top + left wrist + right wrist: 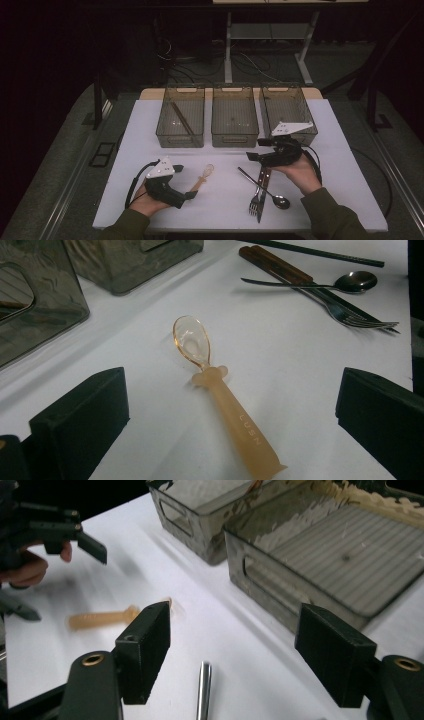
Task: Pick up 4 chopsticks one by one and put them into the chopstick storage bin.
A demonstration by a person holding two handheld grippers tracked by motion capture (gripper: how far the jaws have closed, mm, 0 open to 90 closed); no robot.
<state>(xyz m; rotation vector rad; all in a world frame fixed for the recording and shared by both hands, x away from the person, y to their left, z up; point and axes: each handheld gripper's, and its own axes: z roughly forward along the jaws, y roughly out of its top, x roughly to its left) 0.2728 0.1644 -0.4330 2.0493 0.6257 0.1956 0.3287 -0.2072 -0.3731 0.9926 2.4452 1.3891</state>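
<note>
Fingers of both my grippers stand released, empty; chopsticks lie in the left bin, the middle bin holds nothing I can make out.

Three bins stand in a row at the far side of the table: the left bin, the middle bin and the right bin. One pair of chopsticks lies in the left bin (whether it is two sticks or one is hard to tell).

On the table there are two spoons: one clear plastic spoon and one metal spoon. There is one fork and one wood-handled knife beside it.

Two grippers: left, right.
</note>
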